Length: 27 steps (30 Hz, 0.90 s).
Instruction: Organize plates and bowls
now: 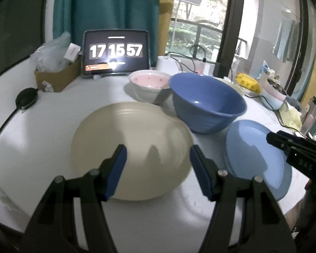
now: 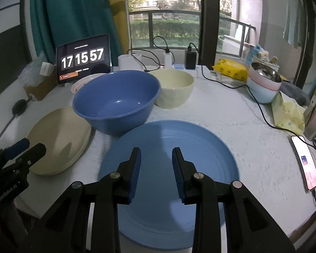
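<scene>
A cream plate [image 1: 132, 139] lies on the white table, right ahead of my left gripper [image 1: 158, 149], which is open and empty above its near rim. A light blue plate [image 2: 168, 151] lies under my right gripper [image 2: 156, 152], which is open and empty. The plates also show in the other views: the blue plate [image 1: 252, 151], the cream plate [image 2: 61, 139]. Behind them stand a blue bowl [image 1: 208, 101], also in the right wrist view [image 2: 118, 97], a pink-lined white bowl [image 1: 149, 84] and a cream bowl [image 2: 174, 86].
A tablet clock [image 1: 115, 52] and a cardboard box [image 1: 56, 76] stand at the back left. Cables [image 2: 261, 109], a charger [image 2: 190, 60], a yellow packet [image 2: 231, 69], stacked pastel bowls [image 2: 263, 84] and a phone [image 2: 305, 162] occupy the right side. A black puck [image 1: 26, 98] lies left.
</scene>
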Available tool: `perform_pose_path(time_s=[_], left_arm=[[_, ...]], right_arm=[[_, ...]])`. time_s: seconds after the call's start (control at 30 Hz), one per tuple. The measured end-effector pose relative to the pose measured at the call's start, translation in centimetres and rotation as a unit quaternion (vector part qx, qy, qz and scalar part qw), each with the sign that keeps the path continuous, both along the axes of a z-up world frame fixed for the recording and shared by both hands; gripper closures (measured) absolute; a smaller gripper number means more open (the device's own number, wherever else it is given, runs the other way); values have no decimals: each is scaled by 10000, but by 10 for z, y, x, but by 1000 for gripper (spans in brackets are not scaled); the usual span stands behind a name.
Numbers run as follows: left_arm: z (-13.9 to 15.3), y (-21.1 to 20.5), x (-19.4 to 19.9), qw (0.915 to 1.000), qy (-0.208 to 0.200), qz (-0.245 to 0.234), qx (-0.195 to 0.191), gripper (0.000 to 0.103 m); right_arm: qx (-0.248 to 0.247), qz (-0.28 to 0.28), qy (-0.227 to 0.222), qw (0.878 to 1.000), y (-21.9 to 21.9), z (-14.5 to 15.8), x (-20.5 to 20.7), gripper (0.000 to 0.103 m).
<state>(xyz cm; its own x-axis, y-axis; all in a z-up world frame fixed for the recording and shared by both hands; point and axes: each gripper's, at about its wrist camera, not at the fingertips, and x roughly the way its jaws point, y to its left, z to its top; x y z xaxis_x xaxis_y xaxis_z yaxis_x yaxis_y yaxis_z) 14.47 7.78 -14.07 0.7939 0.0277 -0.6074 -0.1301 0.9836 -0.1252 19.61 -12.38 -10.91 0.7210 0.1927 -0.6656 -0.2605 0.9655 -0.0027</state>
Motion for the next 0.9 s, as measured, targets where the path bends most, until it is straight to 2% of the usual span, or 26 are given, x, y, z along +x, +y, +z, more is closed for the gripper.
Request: perform_pose_path(time_s=[0.9], left_arm=[[-22,85,-4,9976,64,681,-128,39]], right_arm=[[-362,606,225,9973,88,-15,13,70]])
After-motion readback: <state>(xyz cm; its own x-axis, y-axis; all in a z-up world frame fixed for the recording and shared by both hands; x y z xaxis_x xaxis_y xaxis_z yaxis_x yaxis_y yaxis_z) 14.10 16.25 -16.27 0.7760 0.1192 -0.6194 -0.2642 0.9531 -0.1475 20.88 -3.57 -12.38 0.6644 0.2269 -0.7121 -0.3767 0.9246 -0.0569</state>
